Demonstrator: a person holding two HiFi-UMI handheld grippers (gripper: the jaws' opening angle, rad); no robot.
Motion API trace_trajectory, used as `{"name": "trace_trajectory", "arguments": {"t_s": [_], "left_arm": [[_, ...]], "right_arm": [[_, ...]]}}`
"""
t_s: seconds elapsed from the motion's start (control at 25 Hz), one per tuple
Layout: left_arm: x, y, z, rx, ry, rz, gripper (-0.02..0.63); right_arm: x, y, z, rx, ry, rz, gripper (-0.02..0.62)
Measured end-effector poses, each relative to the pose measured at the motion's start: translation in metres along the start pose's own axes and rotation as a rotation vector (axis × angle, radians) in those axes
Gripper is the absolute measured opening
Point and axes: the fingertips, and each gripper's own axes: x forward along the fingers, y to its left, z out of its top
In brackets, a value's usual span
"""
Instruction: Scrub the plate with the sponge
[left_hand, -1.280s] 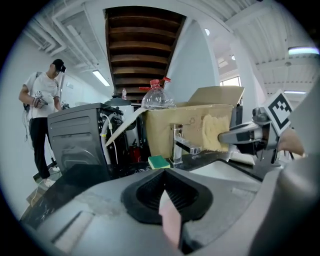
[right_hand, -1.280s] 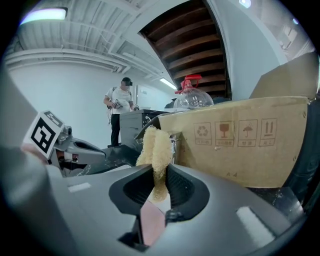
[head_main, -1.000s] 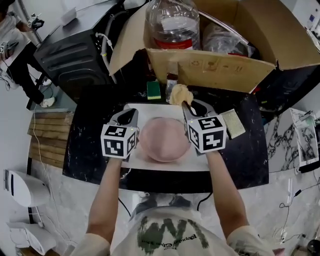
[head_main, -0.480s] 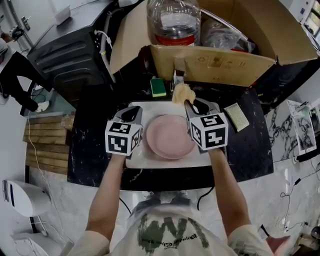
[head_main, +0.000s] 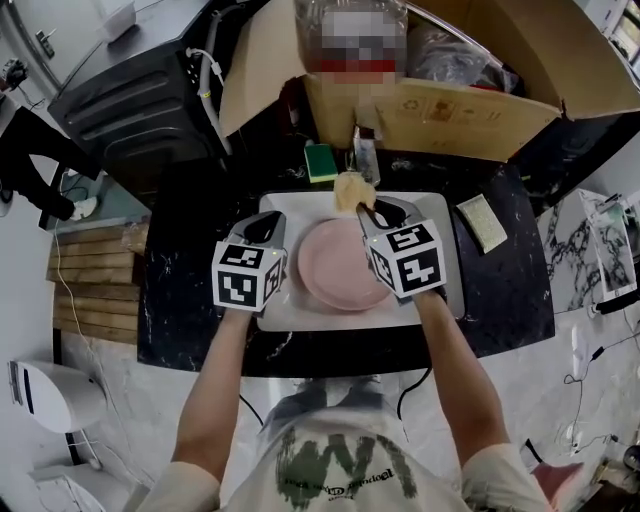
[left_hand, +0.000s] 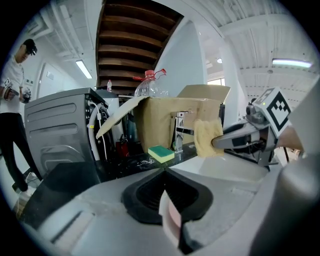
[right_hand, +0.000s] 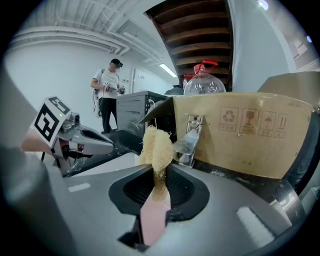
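Observation:
A pink plate (head_main: 345, 268) lies on a white tray (head_main: 440, 290) on the black counter. My right gripper (head_main: 362, 212) (right_hand: 159, 167) is shut on a yellowish, fibrous sponge (head_main: 350, 190) (right_hand: 156, 144). It holds the sponge over the plate's far rim, and I cannot tell if the two touch. My left gripper (head_main: 270, 228) (left_hand: 164, 171) sits at the plate's left side over the tray, jaws together with nothing seen between them. From the left gripper view, the sponge (left_hand: 206, 137) hangs from the right gripper (left_hand: 220, 142) above the tray.
A green sponge (head_main: 320, 160) (left_hand: 161, 153) and a metal faucet (head_main: 365, 150) (right_hand: 190, 140) stand behind the tray. A flat pale sponge (head_main: 483, 222) lies right of it. A large cardboard box (head_main: 450, 90) with a water bottle looms behind. A black machine (head_main: 140, 100) stands at left.
The right gripper has carried the sponge slightly left and closer, onto the plate's far rim. The left gripper has stayed beside the plate.

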Motion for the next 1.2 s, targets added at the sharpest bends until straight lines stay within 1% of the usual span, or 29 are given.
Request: {"name": "trace_trajectory", "arguments": {"t_s": [0.52, 0.76, 0.96, 1.12, 1.2], "left_arm": [[0.013, 0.000, -0.022, 0.014, 0.037, -0.028, 0.005], [0.018, -0.002, -0.027, 0.029, 0.043, -0.037, 0.005], [0.020, -0.003, -0.027, 0.039, 0.040, -0.053, 0.005], [0.022, -0.006, -0.028, 0.047, 0.041, -0.074, 0.005], [0.023, -0.007, -0.027, 0.054, 0.040, -0.084, 0.005]], "right_arm": [[0.046, 0.034, -0.054, -0.028, 0.157, 0.103, 0.064], [0.071, 0.050, -0.090, -0.002, 0.269, 0.177, 0.064], [0.083, 0.068, -0.110, 0.021, 0.341, 0.242, 0.064], [0.088, 0.078, -0.126, 0.014, 0.402, 0.272, 0.064], [0.090, 0.083, -0.133, 0.027, 0.433, 0.289, 0.064]]}}
